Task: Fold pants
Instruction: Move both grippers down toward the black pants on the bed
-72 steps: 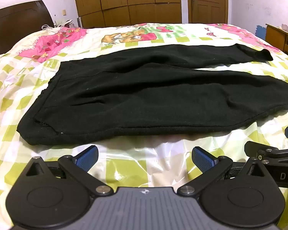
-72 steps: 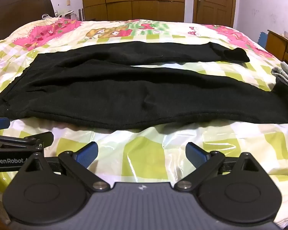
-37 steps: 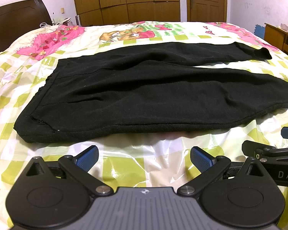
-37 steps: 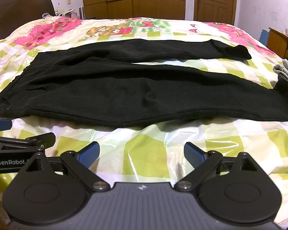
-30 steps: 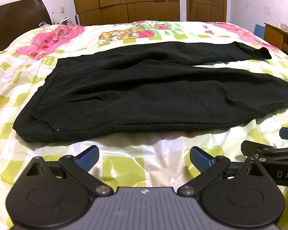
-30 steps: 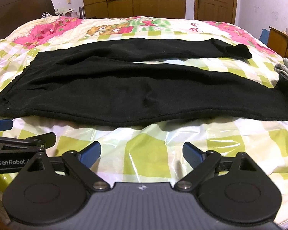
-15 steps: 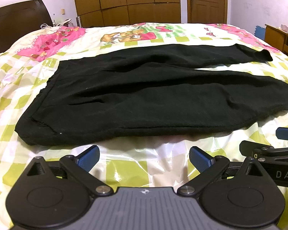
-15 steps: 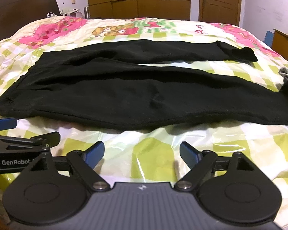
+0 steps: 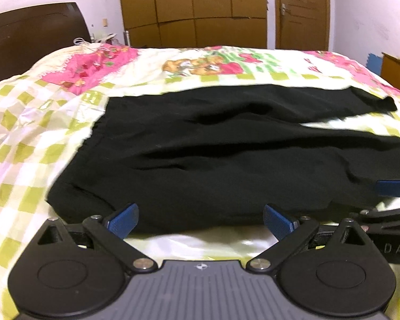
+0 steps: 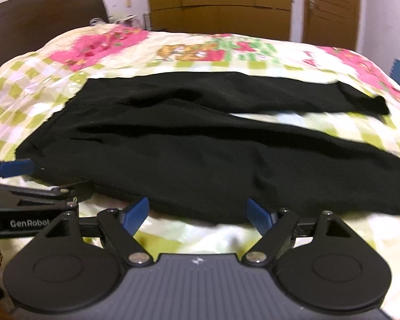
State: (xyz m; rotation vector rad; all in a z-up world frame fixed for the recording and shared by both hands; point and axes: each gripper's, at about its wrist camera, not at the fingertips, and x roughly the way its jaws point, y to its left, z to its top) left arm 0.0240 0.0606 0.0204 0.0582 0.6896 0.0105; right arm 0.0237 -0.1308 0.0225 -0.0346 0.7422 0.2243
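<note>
Black pants (image 9: 221, 157) lie flat on the bed, waistband to the left, both legs running to the right with a gap between them; they also show in the right wrist view (image 10: 200, 144). My left gripper (image 9: 200, 220) is open, its blue fingertips at the near hem close to the waist end. My right gripper (image 10: 198, 214) is open, its fingertips at the near edge of the front leg. Each gripper shows at the side of the other's view.
The bed (image 9: 34, 122) has a glossy green-checked and pink floral cover. A dark headboard (image 9: 32, 37) stands at the left. Wooden wardrobes (image 9: 194, 8) and a door (image 9: 302, 13) line the far wall. A wooden side table (image 9: 396, 69) stands at the right.
Both grippers have moved forward to the near edge of the pants, which now fill more of each view. The jaws stay open. The pants have not moved.
</note>
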